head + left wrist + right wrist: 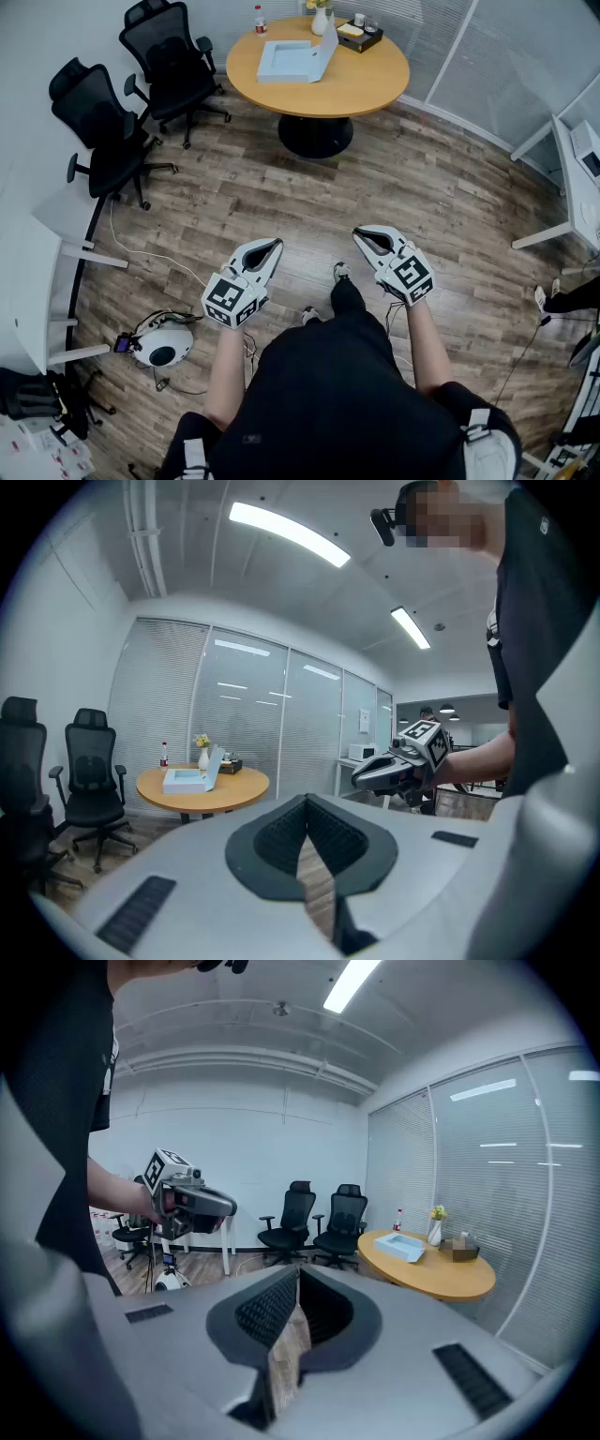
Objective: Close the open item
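A light-blue box (289, 60) lies open on the round wooden table (366, 80) at the far end of the room, its lid standing up at the right side. The box (186, 779) also shows small in the left gripper view, and the same box (406, 1248) in the right gripper view. Both grippers hang over the wooden floor in front of the person, far from the table. My left gripper (270, 247) (306, 801) is shut with nothing in it. My right gripper (362, 234) (298, 1271) is shut and empty too.
Two black office chairs (169, 58) (105, 127) stand left of the table. On the table are a bottle (260, 19), a vase (321, 19) and a dark tray (360, 36). White desks (52, 272) (577, 178) flank the room. A white round device (161, 345) with cables lies on the floor.
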`<state>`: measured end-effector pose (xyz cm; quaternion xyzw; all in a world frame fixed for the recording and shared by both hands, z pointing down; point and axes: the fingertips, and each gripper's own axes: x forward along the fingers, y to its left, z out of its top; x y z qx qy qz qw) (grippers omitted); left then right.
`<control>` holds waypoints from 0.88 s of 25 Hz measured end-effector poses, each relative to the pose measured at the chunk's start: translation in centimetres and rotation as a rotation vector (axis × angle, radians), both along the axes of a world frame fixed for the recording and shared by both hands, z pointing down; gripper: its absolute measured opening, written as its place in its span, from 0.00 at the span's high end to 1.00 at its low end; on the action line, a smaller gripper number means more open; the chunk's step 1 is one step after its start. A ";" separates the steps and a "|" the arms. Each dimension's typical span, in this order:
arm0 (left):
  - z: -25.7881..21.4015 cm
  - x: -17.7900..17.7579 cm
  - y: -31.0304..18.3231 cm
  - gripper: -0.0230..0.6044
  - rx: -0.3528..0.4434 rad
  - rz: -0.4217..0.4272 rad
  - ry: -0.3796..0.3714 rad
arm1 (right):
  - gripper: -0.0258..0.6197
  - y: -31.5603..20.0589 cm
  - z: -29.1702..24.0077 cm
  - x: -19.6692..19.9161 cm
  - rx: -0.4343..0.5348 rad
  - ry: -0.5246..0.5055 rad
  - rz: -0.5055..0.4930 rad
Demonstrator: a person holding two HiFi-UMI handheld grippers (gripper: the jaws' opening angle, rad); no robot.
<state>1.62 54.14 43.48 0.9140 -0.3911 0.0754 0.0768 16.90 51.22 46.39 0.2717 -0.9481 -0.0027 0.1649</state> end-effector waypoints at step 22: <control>-1.1 0.4 -1.0 0.96 0.000 -0.044 0.019 | 0.95 -1.8 0.1 1.1 -0.031 -0.028 -0.003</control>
